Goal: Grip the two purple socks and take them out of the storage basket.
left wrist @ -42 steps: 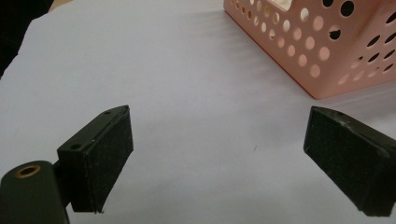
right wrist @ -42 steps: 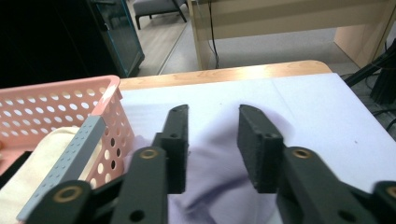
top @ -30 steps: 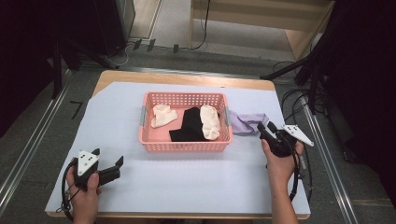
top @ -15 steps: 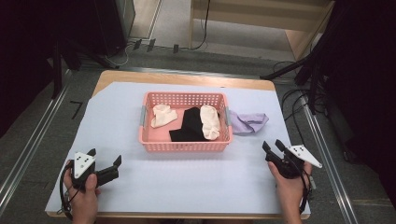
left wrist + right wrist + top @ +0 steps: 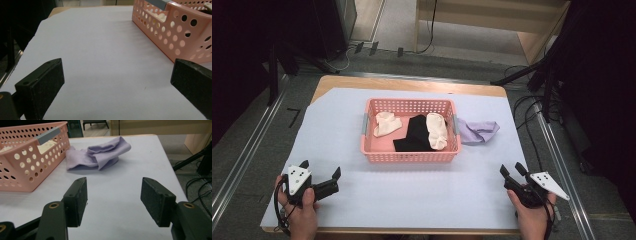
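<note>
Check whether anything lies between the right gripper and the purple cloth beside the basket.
Nothing visible does. In the right gripper view, bare white table cover runs from the open, empty jaws of the right gripper to the purple cloth. The pink basket sits off to the side, touching the cloth's edge, not across the path.

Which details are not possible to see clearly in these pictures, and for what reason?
- Pink basket contents: in the left gripper view its perforated wall hides almost everything inside.
- Black sock: the high view shows it partly under the cream sock; its full shape is hidden.
- Lavender cloth: folded over itself, so its underside and real shape are hidden.
- Basket in the right gripper view: cut off by the left edge.
</note>
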A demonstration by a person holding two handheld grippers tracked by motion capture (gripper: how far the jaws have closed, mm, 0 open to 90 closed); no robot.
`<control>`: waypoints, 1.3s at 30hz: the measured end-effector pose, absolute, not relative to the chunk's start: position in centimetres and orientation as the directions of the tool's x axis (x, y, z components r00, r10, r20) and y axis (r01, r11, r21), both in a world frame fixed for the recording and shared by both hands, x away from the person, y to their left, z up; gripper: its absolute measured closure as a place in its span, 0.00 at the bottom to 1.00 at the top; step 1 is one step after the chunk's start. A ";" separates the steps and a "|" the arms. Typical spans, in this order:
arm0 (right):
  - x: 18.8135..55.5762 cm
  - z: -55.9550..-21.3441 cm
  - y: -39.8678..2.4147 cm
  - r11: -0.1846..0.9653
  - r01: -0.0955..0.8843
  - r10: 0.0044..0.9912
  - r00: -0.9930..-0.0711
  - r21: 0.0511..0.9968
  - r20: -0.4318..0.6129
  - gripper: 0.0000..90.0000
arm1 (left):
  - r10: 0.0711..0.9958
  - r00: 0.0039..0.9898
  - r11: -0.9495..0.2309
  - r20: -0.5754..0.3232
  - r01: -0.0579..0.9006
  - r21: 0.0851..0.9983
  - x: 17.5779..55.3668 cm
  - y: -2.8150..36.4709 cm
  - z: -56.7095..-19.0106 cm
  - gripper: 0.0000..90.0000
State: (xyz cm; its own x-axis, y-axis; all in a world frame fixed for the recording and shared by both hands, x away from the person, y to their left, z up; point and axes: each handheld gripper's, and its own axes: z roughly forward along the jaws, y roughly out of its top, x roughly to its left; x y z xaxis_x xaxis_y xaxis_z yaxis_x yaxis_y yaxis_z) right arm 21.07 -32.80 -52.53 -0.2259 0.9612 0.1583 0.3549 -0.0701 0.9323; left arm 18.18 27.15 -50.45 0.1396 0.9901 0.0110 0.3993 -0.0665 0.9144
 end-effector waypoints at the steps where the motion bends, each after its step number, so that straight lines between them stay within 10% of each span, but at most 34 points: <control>1: 20.8 -52.5 -33.1 -0.062 0.357 0.964 -0.220 0.932 0.148 0.43 | 0.990 0.139 -0.066 0.011 0.398 0.915 18.2 27.1 -50.5 0.00; 39: 17.9 -52.9 -35.8 -0.048 0.313 0.954 -0.266 0.948 0.136 0.17 | 0.986 0.167 -0.091 0.028 0.385 0.918 18.0 26.9 -50.5 0.00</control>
